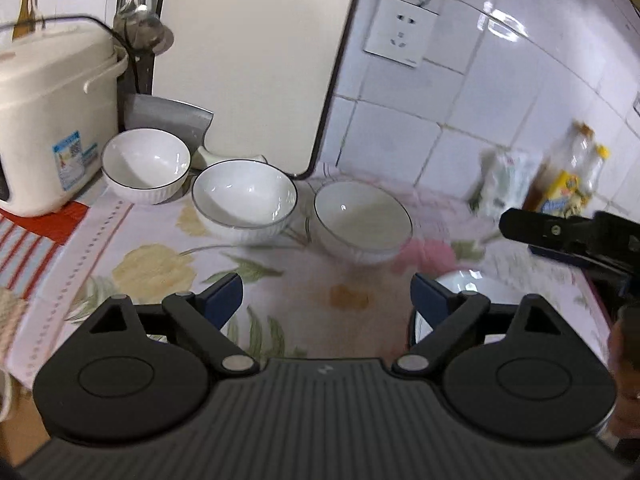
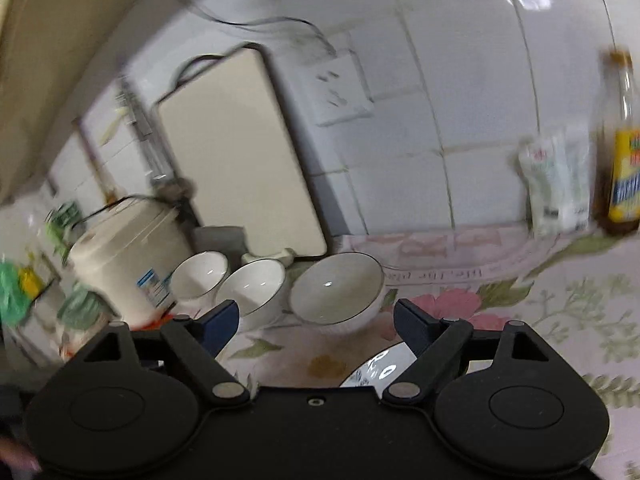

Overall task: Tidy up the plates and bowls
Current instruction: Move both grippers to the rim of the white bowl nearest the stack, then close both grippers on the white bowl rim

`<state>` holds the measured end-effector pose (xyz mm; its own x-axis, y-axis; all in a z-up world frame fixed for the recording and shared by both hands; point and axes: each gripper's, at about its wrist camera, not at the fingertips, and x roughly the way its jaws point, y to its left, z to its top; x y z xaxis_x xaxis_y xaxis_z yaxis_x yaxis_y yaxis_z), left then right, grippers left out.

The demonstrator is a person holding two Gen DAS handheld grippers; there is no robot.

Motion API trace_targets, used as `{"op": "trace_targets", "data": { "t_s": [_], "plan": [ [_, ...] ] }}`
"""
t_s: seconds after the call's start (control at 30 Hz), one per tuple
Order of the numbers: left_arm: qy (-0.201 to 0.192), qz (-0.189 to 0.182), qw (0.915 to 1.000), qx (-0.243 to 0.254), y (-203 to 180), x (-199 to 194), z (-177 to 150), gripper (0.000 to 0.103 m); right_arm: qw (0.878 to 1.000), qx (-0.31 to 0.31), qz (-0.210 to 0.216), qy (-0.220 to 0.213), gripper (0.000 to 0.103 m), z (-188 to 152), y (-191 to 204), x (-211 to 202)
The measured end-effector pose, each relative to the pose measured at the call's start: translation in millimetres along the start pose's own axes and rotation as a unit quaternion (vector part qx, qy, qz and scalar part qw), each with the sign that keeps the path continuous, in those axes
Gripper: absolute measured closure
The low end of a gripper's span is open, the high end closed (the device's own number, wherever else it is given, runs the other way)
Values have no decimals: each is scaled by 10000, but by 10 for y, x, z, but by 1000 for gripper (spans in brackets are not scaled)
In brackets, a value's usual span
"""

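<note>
Left gripper (image 1: pixel 328 300) jaws stand wide apart, nothing between them; right gripper (image 2: pixel 316 320) likewise, empty. Nearest, a plate (image 2: pixel 380 368) lies flat on the floral tablecloth (image 1: pixel 160 240), partly hidden behind the right gripper's finger. Beyond, three white bowls stand upright, mouths up, all empty, in a row running left to right: left bowl (image 1: pixel 146 170), middle bowl (image 1: pixel 245 200), right bowl (image 1: pixel 362 222). Behind them a cutting board (image 1: pixel 256 60) leans against the tiled wall (image 1: pixel 480 80). A rice cooker (image 1: pixel 52 120) stands left; bottles (image 1: pixel 572 176) far right.
</note>
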<state>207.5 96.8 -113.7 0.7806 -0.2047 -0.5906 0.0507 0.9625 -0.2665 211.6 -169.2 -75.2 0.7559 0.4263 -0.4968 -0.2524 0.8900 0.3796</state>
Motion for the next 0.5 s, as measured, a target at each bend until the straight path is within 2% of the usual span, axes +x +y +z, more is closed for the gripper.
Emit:
{"op": "trace_targets", "data": {
  "t_s": [0.13, 0.2, 0.3, 0.43, 0.5],
  "plan": [
    [181, -374, 9976, -556, 139, 371, 93, 12, 9957, 877, -74, 302, 15, 138, -280, 433],
    [200, -439, 9959, -764, 160, 529, 116, 12, 9922, 1114, -120, 552, 16, 185, -389, 662],
    [300, -444, 9939, -969, 173, 774, 152, 13, 9872, 1315, -251, 865, 16, 205, -485, 958],
    [426, -453, 9900, -1267, 193, 1077, 163, 15, 9802, 1585, -225, 1167, 19, 203, -576, 1264],
    [553, -450, 9879, -1381, 195, 1213, 174, 22, 9799, 1547, -311, 1217, 25, 187, -590, 1362]
  ]
}}
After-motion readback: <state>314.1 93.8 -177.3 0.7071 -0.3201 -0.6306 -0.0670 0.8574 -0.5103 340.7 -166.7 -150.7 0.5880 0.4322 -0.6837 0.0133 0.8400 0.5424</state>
